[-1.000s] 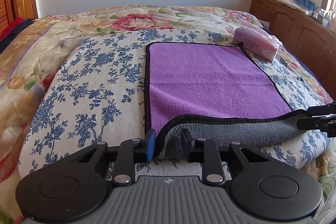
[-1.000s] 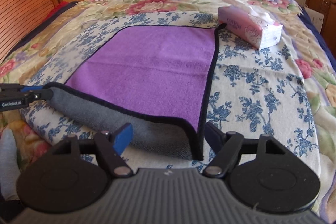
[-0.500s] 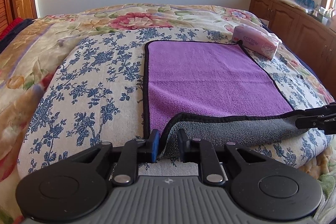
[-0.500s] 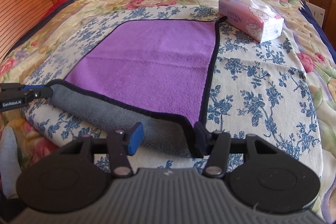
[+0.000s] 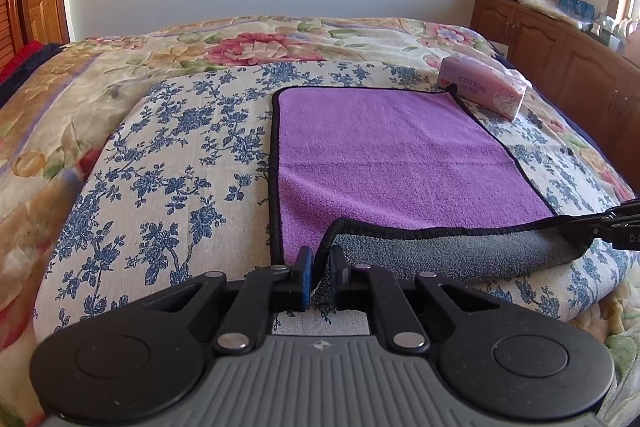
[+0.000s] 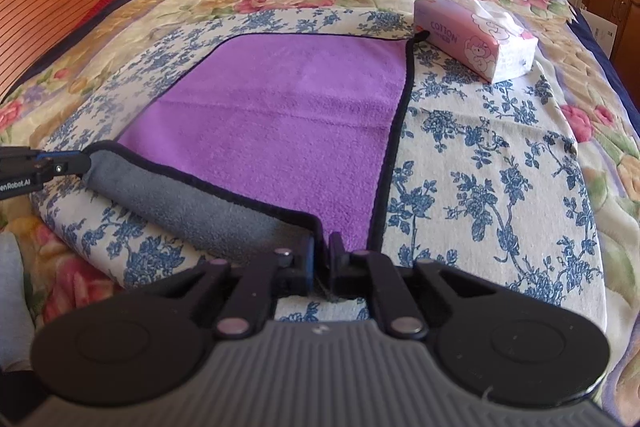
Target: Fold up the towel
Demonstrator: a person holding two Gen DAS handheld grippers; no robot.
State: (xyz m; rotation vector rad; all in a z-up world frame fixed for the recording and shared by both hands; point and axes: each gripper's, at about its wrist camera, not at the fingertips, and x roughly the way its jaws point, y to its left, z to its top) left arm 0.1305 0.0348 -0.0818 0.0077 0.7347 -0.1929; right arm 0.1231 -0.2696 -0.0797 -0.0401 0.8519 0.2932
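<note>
The towel (image 5: 384, 151) in front of me is purple on top with a black edge, and grey on its turned-up underside. It lies on a cream cloth (image 5: 172, 179) printed with blue flowers, over a bedspread (image 5: 248, 43) of pink and red blooms. The tissue box (image 6: 474, 39) is pink. My left gripper (image 5: 321, 269) is black with a blue pad.

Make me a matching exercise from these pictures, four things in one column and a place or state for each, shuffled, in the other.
1 towel
2 tissue box
3 left claw
4 right claw

a shut on the near left corner
b by the far right corner
c shut on the near right corner
d purple side up, near edge rolled to show grey

Pairs: 1-d, 2-b, 3-a, 4-c
</note>
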